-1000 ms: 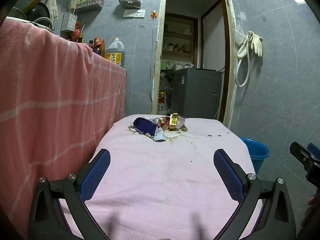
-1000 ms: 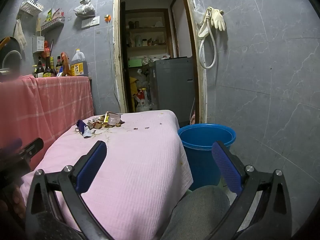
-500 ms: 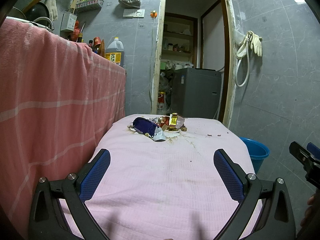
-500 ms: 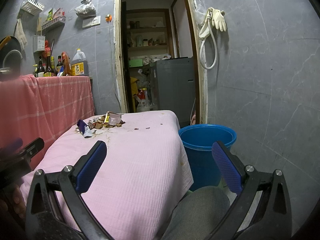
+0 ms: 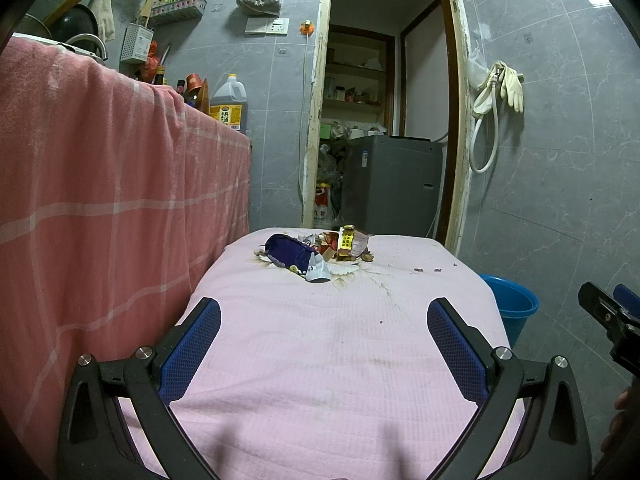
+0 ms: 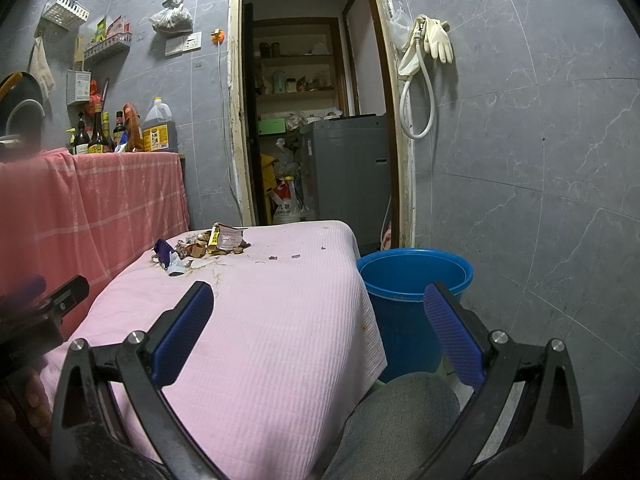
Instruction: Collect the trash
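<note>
The left gripper (image 5: 324, 320) hangs over the near part of the desk (image 5: 320, 360), which has a pink cloth on it; its two blue fingers (image 5: 192, 344) are wide apart and hold nothing; the right gripper (image 6: 320, 320) hangs at the near right edge of the desk, over the corner of the cloth and the knee of a person in grey trousers (image 6: 400, 416); its blue fingers (image 6: 452, 332) are wide apart too and hold nothing.

The trash (image 5: 316, 250) lies in a small pile at the far end of the desk, a bit to the left; in the pile there is a crumpled purple wrapper (image 5: 286, 254) with a white end, a red and yellow packet (image 5: 350, 240) standing just to its right, and some brown bits and scraps around them; a few tiny crumbs (image 5: 418, 270) lie to the right of the pile; brown stains (image 5: 380, 288) run down the cloth from the pile toward the near side.

A blue bucket (image 6: 414, 280) stands on the floor just beside the right side of the desk, well apart from the trash; a tall counter with a red checked cloth (image 5: 100, 200) stands on the left, with bottles (image 6: 96, 136) and a big oil jug (image 5: 229, 104) on top; past the far end an open doorway (image 5: 384, 120) shows shelves and a grey machine (image 5: 394, 184); rubber gloves (image 6: 434, 38) and a hose hang on the right wall.
</note>
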